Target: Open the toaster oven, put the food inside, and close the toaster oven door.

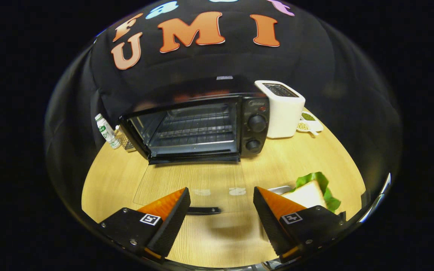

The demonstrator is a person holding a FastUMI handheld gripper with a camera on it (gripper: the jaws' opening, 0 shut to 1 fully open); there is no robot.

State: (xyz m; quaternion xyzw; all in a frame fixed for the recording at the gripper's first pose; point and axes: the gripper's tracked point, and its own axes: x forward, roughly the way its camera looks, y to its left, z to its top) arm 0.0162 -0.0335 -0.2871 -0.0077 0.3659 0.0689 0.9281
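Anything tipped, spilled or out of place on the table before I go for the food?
Nothing stands out. The toaster oven sits upright with its glass door folded down flat; the sandwich lies intact on its tray beside the right finger. The gripper is open, holding nothing.

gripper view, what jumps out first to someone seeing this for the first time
The black toaster oven stands ahead of the fingers with its glass door folded flat on the wooden table, baring the wire rack inside. The gripper is open above the door's handle, holding nothing. A sandwich with green lettuce lies just beyond the right finger, and a white toaster stands beside the oven's knobs.
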